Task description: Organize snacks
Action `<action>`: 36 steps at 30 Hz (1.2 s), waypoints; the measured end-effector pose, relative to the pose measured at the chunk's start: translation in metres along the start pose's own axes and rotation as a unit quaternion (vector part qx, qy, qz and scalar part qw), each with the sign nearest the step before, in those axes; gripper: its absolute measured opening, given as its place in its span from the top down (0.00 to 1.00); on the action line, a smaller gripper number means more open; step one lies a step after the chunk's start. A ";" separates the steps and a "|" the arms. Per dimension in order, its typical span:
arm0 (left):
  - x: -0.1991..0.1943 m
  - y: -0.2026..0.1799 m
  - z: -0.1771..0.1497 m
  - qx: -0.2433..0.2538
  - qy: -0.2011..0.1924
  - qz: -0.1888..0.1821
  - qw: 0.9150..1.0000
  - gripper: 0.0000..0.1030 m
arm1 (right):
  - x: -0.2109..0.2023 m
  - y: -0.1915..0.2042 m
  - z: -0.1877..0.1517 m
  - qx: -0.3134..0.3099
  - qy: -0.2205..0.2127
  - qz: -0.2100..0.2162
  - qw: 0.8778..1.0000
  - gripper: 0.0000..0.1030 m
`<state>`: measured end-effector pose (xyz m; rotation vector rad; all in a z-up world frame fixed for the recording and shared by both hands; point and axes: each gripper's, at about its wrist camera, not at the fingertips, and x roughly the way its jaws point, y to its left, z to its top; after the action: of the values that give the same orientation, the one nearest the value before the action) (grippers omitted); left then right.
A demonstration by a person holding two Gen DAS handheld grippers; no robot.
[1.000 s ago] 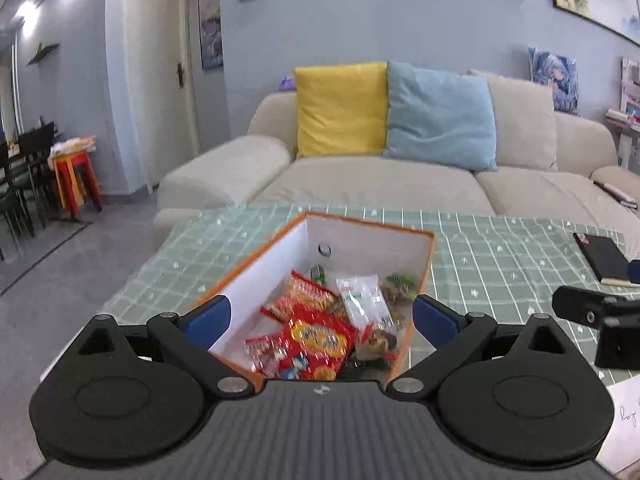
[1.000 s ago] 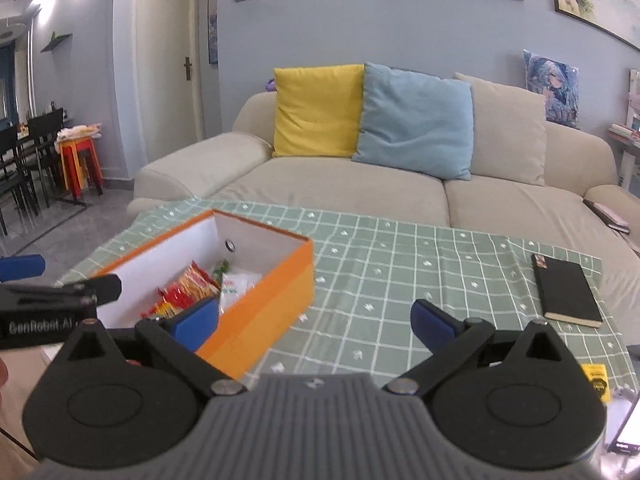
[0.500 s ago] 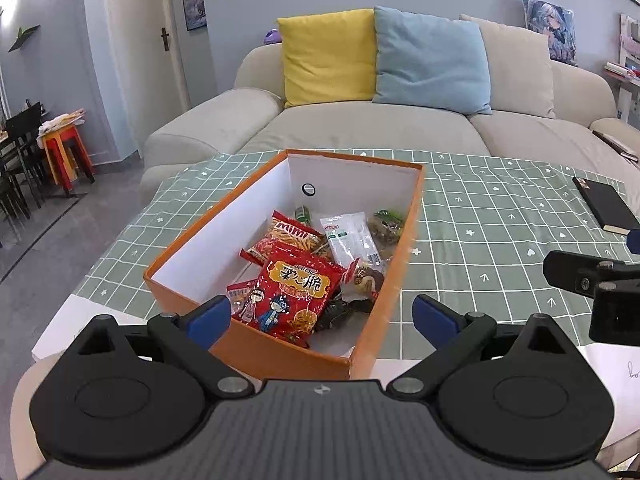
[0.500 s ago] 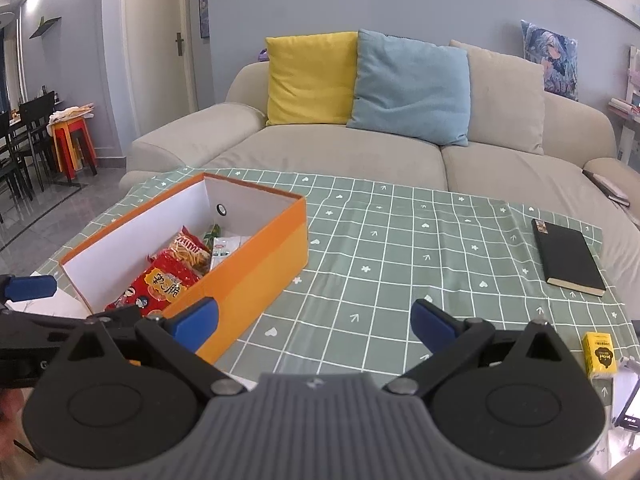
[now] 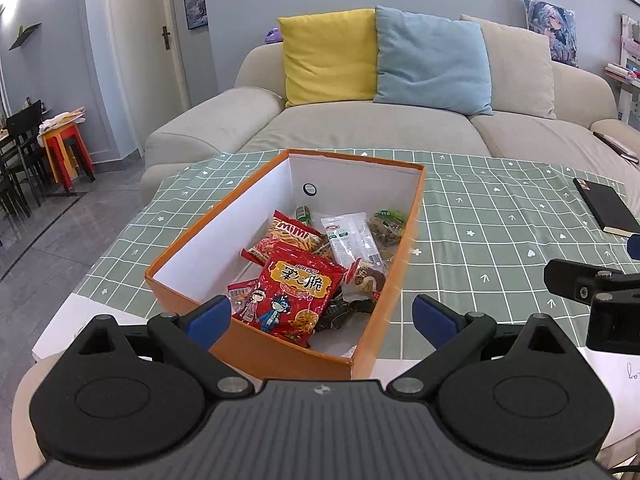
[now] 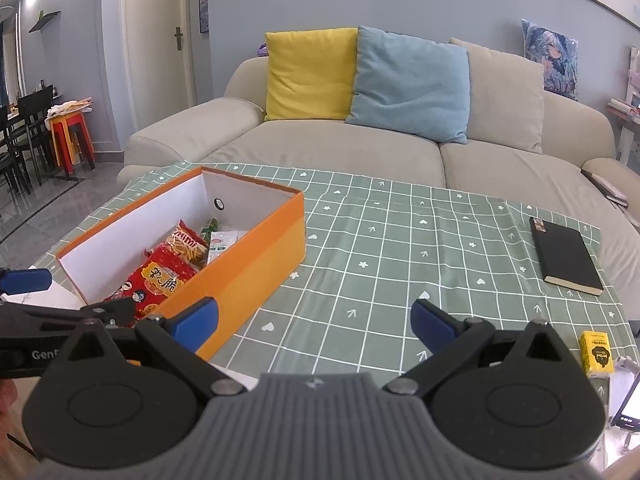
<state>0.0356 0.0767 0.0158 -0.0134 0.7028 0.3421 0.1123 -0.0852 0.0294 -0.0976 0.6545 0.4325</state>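
- The left tongs (image 5: 322,318) hang wide open and empty, blue tips spread above the near end of the orange box (image 5: 256,346).
- The right tongs (image 6: 314,322) are equally wide open with nothing between them, over the green checked cloth (image 6: 400,264) to the right of the box.
- The box sits on the cloth-covered worktop (image 5: 480,216), open at the top, white inside, long axis running away from the cameras.
- Inside it lie the snacks: a red packet with cartoon figures (image 5: 296,294) at the near end, an orange "MiMi" packet (image 5: 290,236) behind it, a clear white-labelled pack (image 5: 350,240) to the right, and a green-topped bag (image 5: 386,226) against the right wall.
- Dark wrapped pieces (image 5: 360,284) lie beside the red packet.
- A small yellow carton (image 6: 596,354) stands on the cloth near the right edge, well apart from the box.
- A black notebook (image 6: 566,256) rests flat farther back on the right.
- A beige sofa (image 5: 360,128) with yellow and blue cushions stands behind the worktop.
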 end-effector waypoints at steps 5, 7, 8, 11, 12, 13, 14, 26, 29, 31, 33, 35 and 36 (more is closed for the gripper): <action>0.000 0.000 0.001 0.000 0.003 -0.002 1.000 0.00 | 0.000 0.000 0.000 0.004 0.001 -0.001 1.000 0.04; -0.001 0.000 0.000 0.000 0.003 -0.002 1.000 0.00 | 0.000 0.000 0.000 0.003 0.001 -0.001 1.000 0.04; -0.001 0.000 0.001 0.000 0.003 -0.003 1.000 0.00 | 0.000 0.000 0.000 0.003 0.001 0.000 1.000 0.04; -0.002 -0.001 0.000 0.000 0.003 -0.003 1.000 0.00 | 0.001 0.000 0.000 0.002 0.002 -0.001 1.000 0.04; -0.002 -0.001 0.000 0.001 0.003 -0.003 1.000 0.00 | 0.001 0.000 0.000 0.002 0.002 -0.001 1.000 0.04; -0.002 -0.002 0.000 0.001 0.003 -0.003 1.000 0.00 | 0.001 0.000 0.000 0.001 0.002 -0.002 1.000 0.04; -0.001 -0.002 0.001 0.001 0.003 -0.003 1.000 0.00 | 0.001 -0.001 0.000 0.002 0.002 -0.002 1.000 0.04; -0.002 -0.003 0.002 0.003 -0.001 0.005 1.000 0.00 | 0.002 -0.001 -0.001 0.001 0.003 -0.005 1.000 0.04; -0.002 -0.003 0.002 0.004 0.000 0.004 1.000 0.00 | 0.002 -0.001 -0.002 0.003 0.004 -0.007 1.000 0.04; -0.003 -0.004 0.002 0.007 -0.001 0.005 1.000 0.00 | 0.002 -0.001 -0.001 0.003 0.004 -0.007 1.000 0.04; -0.003 -0.004 0.002 0.008 -0.002 0.004 1.000 0.00 | 0.001 0.000 -0.001 0.003 0.003 -0.007 1.000 0.04; -0.003 -0.004 0.002 0.009 -0.002 0.004 1.000 0.00 | 0.001 0.000 0.000 0.003 0.003 -0.007 1.000 0.04; -0.002 -0.004 0.002 0.009 -0.001 0.005 1.000 0.00 | 0.001 0.000 -0.001 0.003 0.003 -0.007 1.000 0.04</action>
<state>0.0363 0.0724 0.0182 0.0083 0.7034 0.3450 0.1131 -0.0852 0.0281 -0.0987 0.6609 0.4168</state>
